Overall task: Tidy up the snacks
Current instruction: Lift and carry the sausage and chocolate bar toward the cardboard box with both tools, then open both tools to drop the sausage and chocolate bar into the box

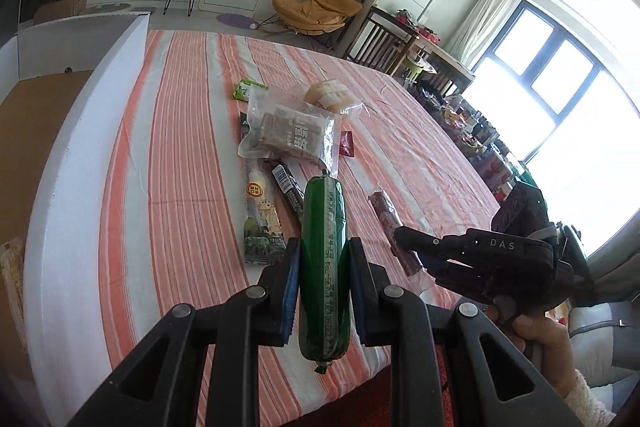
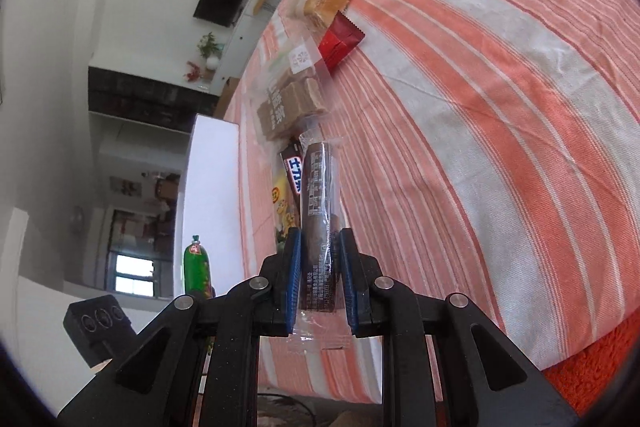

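Note:
In the left wrist view my left gripper is shut on a green sausage stick, held above the striped tablecloth. To its right, my right gripper pinches a brown stick snack in clear wrap. The right wrist view shows that gripper shut on the brown stick, which points away along the fingers. The green sausage appears at lower left there. Loose snacks lie beyond: a wafer bag, a wrapped cake, a red packet and a black chocolate bar.
A white box wall with a cardboard floor stands along the table's left side. A green packet and a cartoon-printed packet also lie on the cloth. A person's hand and fluffy sleeve hold the right gripper.

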### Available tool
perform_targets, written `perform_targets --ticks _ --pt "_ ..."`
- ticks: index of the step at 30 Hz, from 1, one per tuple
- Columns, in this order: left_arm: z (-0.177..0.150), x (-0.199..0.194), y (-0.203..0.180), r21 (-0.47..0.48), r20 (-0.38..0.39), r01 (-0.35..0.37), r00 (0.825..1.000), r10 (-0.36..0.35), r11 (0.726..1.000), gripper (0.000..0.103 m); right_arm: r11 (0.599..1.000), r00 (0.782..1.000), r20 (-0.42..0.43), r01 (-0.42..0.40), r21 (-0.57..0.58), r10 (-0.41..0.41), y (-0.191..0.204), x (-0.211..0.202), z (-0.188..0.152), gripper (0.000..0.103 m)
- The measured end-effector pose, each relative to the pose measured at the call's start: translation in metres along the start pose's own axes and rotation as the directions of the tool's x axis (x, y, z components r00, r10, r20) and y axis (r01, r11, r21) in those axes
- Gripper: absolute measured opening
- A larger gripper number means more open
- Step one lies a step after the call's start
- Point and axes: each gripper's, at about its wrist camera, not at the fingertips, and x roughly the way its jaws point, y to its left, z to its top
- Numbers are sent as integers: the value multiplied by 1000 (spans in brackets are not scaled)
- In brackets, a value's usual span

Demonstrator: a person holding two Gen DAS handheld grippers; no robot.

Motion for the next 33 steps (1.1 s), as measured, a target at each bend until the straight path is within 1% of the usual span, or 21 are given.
perform_targets --ticks 3,4,8,10,12,14,16,19,21,23,26,28,29,30,31,32,33 --pt "7 -32 0 -18 46 33 998 -32 999 22 998 999 -5 -33 -56 33 31 3 -3 19" --pt "10 -42 2 -23 63 37 997 -35 999 22 996 999 -11 -45 -80 44 39 1 -9 19" --pt "20 -82 18 -59 124 40 992 -32 997 22 983 994 -53 -101 -154 94 84 15 -26 19" --pt "24 -101 30 -72 152 29 988 -18 997 22 976 990 -80 -130 -173 118 105 22 -35 19" --pt "30 -121 44 -84 188 -4 982 20 996 22 967 983 -111 -166 -194 147 129 29 -41 19" --pt "33 -138 61 -99 218 -61 973 82 993 22 953 975 -139 -203 -226 174 155 37 -48 19" --pt "36 -151 84 -131 236 -118 961 147 984 22 934 963 -175 -246 -261 204 185 49 -55 19" --pt "34 -165 121 -196 241 -204 938 249 959 22 902 944 -239 -296 -314 227 231 73 -67 19" --pt "30 -170 145 -238 231 -252 923 307 938 22 884 936 -276 -308 -351 217 256 92 -78 19" --pt "22 -170 167 -278 211 -305 906 368 911 22 871 930 -312 -312 -380 197 272 112 -91 19" --pt "7 -170 194 -316 174 -385 875 452 867 22 866 924 -352 -296 -403 152 280 144 -108 19" --pt "1 -161 205 -323 130 -445 853 505 835 23 868 925 -363 -265 -420 107 274 160 -118 21" --pt "-2 -157 211 -328 104 -473 842 529 818 31 866 932 -355 -231 -443 67 270 168 -122 25" --pt "-4 -153 215 -332 87 -484 839 537 810 39 860 940 -342 -183 -476 11 266 173 -128 33" --pt "-7 -148 217 -339 75 -491 836 543 802 65 850 944 -328 -141 -507 -39 262 178 -130 54" --pt "-5 -144 217 -348 74 -499 829 554 794 87 837 951 -299 -103 -537 -75 258 177 -130 62" --pt "-6 -143 215 -355 84 -507 819 567 785 93 817 961 -256 -65 -573 -103 253 172 -129 64"
